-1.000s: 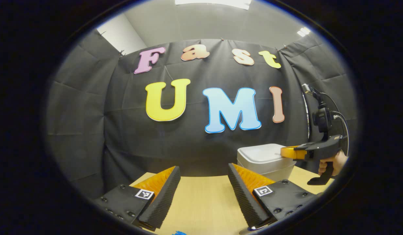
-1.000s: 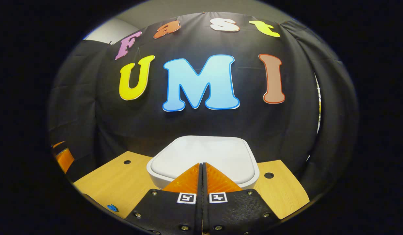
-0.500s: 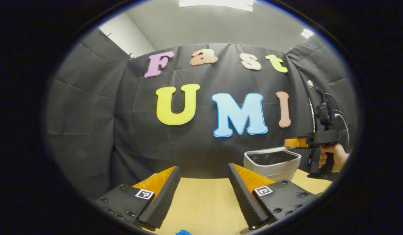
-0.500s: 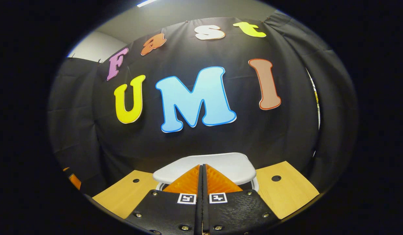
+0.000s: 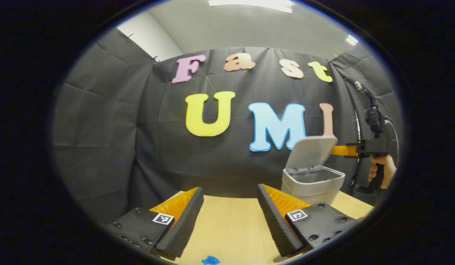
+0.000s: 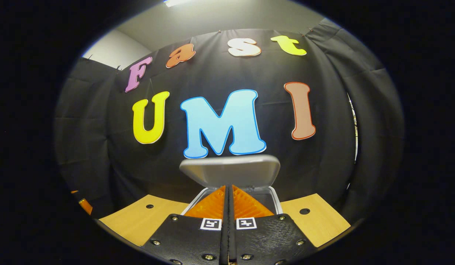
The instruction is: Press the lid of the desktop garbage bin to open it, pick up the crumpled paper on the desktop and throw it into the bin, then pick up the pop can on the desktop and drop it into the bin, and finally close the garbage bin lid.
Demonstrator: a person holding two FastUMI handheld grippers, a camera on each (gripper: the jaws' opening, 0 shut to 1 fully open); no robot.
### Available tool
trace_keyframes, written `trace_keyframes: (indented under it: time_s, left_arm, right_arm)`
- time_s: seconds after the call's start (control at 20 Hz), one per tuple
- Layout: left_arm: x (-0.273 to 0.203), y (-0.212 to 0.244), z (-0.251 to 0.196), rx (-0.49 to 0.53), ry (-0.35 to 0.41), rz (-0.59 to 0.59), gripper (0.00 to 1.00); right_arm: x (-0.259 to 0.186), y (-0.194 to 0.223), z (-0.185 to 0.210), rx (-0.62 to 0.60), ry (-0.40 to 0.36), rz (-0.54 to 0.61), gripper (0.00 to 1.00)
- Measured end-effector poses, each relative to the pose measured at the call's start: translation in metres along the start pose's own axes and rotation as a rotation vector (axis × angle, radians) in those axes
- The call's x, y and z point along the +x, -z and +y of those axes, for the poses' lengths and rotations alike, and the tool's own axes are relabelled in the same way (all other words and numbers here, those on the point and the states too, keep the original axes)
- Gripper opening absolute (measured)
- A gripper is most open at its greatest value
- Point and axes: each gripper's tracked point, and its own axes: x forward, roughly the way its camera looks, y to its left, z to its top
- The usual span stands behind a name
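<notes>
The small grey garbage bin (image 5: pixel 311 186) stands on the wooden table (image 5: pixel 231 228) at the right, its lid (image 5: pixel 311 151) swung up at a steep tilt. My right gripper (image 5: pixel 336 150), held by a hand (image 5: pixel 382 168), is level with the lid's raised edge, fingers pressed together. In the right gripper view that gripper (image 6: pixel 228 186) is shut, with the lid (image 6: pixel 230 170) just ahead and the bin's rim (image 6: pixel 277 201) below. My left gripper (image 5: pixel 230 190) hovers open over the table, nothing between its fingers.
A small blue scrap (image 5: pixel 210 260) lies on the table near the front edge. The tabletop (image 6: pixel 315 221) has round holes (image 6: pixel 304 211) on both sides of the bin. Black cloth walls close the booth behind and beside the table.
The bin's lid went from flat shut to swung up and open. My right gripper rose from the lid's top and stays shut. The left gripper has barely shifted.
</notes>
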Motion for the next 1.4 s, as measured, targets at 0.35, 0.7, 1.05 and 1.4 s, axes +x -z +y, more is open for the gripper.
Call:
trace_keyframes:
  time_s: [0.35, 0.7, 1.05, 1.4]
  left_arm:
    - [0.005, 0.014, 0.01, -0.009, -0.013, 0.032, 1.0]
    - [0.003, 0.035, 0.016, 0.015, -0.021, 0.074, 1.0]
    - [-0.004, 0.08, 0.018, 0.02, 0.0, 0.175, 1.0]
    - [-0.016, 0.142, 0.027, 0.054, 0.055, 0.292, 0.97]
  right_arm:
    - [-0.029, -0.012, 0.01, -0.127, -0.001, -0.045, 0.0]
    - [-0.06, -0.013, 0.017, -0.14, 0.007, -0.072, 0.28]
    - [-0.096, -0.018, 0.025, -0.178, 0.039, -0.125, 0.51]
    - [-0.125, -0.009, 0.029, -0.214, 0.12, -0.125, 0.75]
